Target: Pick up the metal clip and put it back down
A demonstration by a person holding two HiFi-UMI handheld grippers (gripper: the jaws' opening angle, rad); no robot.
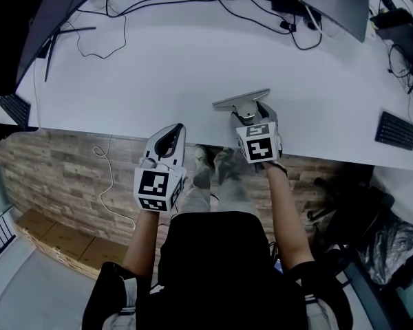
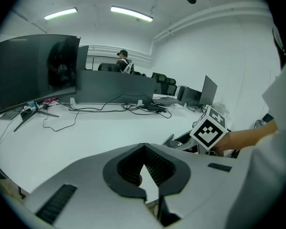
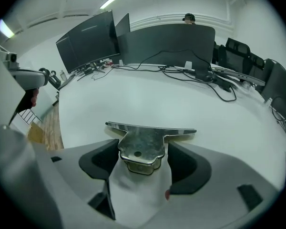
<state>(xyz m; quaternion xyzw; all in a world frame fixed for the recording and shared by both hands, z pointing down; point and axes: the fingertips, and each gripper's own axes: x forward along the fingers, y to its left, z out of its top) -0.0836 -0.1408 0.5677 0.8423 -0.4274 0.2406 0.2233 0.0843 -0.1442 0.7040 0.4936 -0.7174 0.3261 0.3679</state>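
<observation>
The metal clip (image 1: 241, 100) (image 3: 143, 144) lies flat on the white table (image 1: 158, 60) close to its front edge, with its long bar across the far side. My right gripper (image 1: 251, 113) (image 3: 143, 150) stands open around the clip's handle, one pad on each side, and I see no squeeze on it. My left gripper (image 1: 171, 135) (image 2: 144, 149) hangs just off the table's front edge, left of the clip, jaws shut with nothing between them. The left gripper view shows the right gripper's marker cube (image 2: 209, 130) at the right.
Black cables (image 1: 248, 5) run along the back of the table. A monitor (image 3: 90, 39) and a dark divider stand behind them. A keyboard (image 1: 397, 130) lies at the right end. A person (image 2: 123, 56) sits far behind the divider.
</observation>
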